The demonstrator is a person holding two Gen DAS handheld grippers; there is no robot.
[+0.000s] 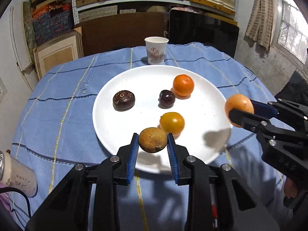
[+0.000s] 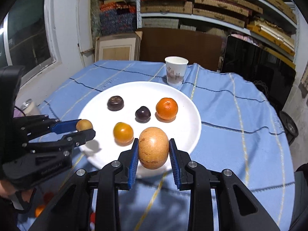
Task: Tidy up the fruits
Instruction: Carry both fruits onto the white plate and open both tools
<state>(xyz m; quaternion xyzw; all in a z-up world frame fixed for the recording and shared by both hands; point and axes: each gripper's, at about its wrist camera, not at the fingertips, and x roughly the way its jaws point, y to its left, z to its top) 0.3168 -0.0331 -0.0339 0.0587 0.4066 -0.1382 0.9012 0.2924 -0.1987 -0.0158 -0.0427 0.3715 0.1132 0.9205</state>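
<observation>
Left tongs (image 1: 153, 141) clenched on a small rough brown fruit (image 1: 153, 140), held over the near rim of the white plate (image 1: 119, 73). Right tongs (image 2: 153, 148) clenched on a bigger smooth tan fruit (image 2: 153, 147), also over the near rim; from the left camera it sits off to the right at the plate edge.

On the plate, just past both tongs: yellow-orange fruit (image 1: 171, 123). Further on: dark plum (image 1: 167, 99), orange mandarin (image 1: 183, 86) just beside it, dark brown wrinkled fruit (image 1: 123, 100) off to the left, apart.

Plate sits on a blue tablecloth (image 1: 57, 115) with yellow and dark stripes. Can (image 1: 17, 175) lying at left near the left tongs. Paper cup (image 1: 156, 50) upright beyond the plate's far rim.

Behind the table: brown board (image 1: 123, 32), black panel (image 1: 202, 30), shelves (image 2: 211, 9) stacked with flat boxes, window (image 2: 28, 36) on the left wall
</observation>
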